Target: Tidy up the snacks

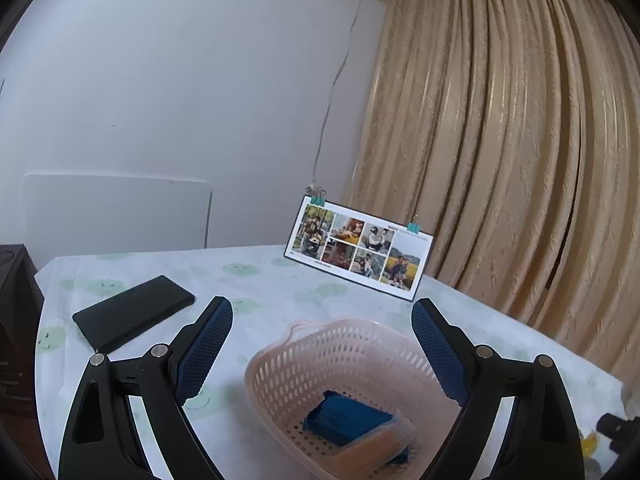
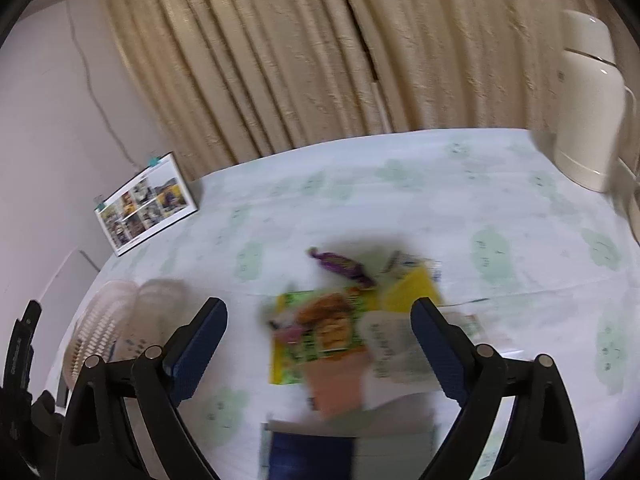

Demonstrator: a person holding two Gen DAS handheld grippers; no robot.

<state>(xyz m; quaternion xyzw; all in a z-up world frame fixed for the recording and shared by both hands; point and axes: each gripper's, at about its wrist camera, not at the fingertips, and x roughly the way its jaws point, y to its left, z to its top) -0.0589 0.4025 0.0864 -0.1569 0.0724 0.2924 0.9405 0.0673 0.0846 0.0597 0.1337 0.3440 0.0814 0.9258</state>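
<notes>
Beige curtain (image 1: 500,140) and white wall behind; table (image 1: 260,280) covered in a pale cloth with green prints. Photo card (image 1: 358,248) stands near the far edge, black phone (image 1: 134,312) lies toward the left edge, white flask (image 2: 588,120) at the far right corner. Left gripper (image 1: 322,316) hovers over the pink basket (image 1: 304,360), fingers spread wide, nothing between them. Basket already holds a blue packet (image 1: 348,420) with an orange-and-clear wrapper (image 1: 380,444) lying against it. Right gripper (image 2: 320,312) also wide open and empty, above the snack pile (image 2: 352,320) near the table's middle; view is motion-blurred, so details are rough. Pile shows a green-yellow packet (image 2: 316,332), a purple twist-wrapped sweet (image 2: 340,266), a yellow packet (image 2: 408,292), a whitish pouch (image 2: 392,344) and an orange-brown one (image 2: 336,384), overlapping; which lies on top I cannot tell. Judgement: all light, thin film wrappers, soft and likely slick, contents possibly crushable. Best hold is probably across a flat packet's free edge or sealed seam, with a gentle squeeze; the small sweet by its body, not the twisted end.
</notes>
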